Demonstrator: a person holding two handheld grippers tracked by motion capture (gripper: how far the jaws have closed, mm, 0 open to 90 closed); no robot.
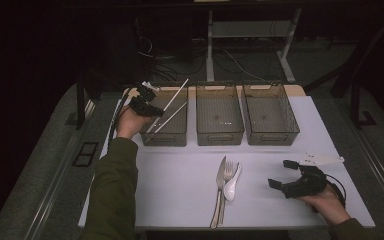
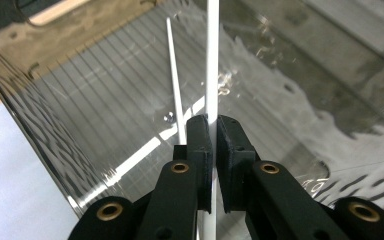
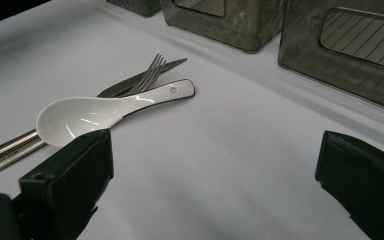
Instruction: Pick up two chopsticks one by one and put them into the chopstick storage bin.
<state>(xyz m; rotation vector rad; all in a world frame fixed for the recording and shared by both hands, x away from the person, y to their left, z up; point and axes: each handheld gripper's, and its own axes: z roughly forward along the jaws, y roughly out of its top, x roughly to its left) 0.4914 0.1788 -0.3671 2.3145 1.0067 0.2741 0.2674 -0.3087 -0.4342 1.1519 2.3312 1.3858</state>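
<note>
White tabletop stretches under dim light, with three dark bins along its far side. Over the left bin (image 1: pixel 164 131), the left gripper (image 2: pixel 214 127) has its jaws pinched tight on a white chopstick (image 2: pixel 212 60), which runs straight out beyond the tips; a second chopstick (image 2: pixel 175 75) lies just beside it inside the bin. Near the table's front, the right gripper (image 1: pixel 282 174) rests with jaws spread wide, nothing between them; a white spoon (image 3: pixel 100 111), fork (image 3: pixel 147 77) and knife (image 3: pixel 165 66) lie past its left jaw.

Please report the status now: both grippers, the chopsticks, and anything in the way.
Left gripper shut on thin white chopstick, over left smoked-plastic bin. Second white chopstick already inside. Right gripper open, empty. Nothing blocking.
</note>
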